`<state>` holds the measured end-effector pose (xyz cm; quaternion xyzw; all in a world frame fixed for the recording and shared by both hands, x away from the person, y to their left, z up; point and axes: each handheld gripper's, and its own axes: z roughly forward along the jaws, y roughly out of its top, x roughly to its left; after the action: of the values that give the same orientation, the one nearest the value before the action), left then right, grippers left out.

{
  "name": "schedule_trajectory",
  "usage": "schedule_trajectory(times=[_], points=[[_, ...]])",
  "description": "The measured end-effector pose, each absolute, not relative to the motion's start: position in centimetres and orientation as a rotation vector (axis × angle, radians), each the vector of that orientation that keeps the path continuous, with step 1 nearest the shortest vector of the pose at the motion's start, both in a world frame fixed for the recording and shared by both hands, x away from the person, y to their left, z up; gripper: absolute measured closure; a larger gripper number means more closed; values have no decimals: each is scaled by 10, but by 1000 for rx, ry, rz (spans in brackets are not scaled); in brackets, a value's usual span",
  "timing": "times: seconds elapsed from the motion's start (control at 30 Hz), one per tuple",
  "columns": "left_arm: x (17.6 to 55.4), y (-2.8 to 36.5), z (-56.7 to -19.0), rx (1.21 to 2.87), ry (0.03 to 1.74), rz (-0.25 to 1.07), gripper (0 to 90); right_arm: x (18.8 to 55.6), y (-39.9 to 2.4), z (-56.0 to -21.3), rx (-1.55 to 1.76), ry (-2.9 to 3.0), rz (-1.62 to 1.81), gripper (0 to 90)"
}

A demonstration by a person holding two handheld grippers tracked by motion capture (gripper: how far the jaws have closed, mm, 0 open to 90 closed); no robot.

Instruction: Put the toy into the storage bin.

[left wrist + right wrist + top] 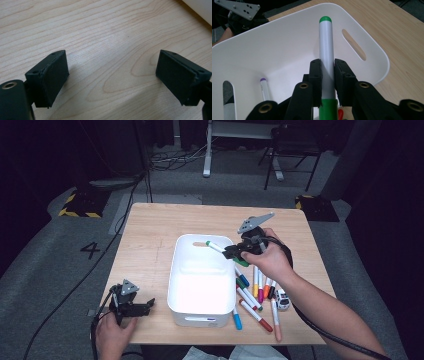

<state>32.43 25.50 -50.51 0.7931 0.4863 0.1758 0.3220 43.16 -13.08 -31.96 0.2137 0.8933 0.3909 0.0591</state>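
My right gripper [236,251] [327,75] is shut on a white marker with green ends [218,248] [326,50], which it holds over the right rim of the white bin [176,270] [287,37]. The marker's tip points in over the bin. A purple-tipped marker [264,87] lies on the bin's floor. Several more markers [255,292] lie in a loose pile on the table right of the bin. At the table's front left corner my left gripper [139,307] [112,77] rests low over bare wood, open, nothing between its pads.
A small toy car [282,301] sits beside the marker pile. The wooden table [150,230] has bare room left of and behind the bin. In the right gripper view the left hand's gripper [239,12] shows beyond the bin's far wall. Cables and stands lie on the floor.
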Motion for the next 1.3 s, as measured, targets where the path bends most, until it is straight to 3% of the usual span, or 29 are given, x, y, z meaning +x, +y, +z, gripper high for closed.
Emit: schedule_trajectory(times=[0.57,1.3], points=[[325,255,-505,2081,1284,460,115,426,-93,-334,560,2720,1201,770],[325,255,-505,2081,1284,466,115,426,-88,-362,542,2783,1064,771]])
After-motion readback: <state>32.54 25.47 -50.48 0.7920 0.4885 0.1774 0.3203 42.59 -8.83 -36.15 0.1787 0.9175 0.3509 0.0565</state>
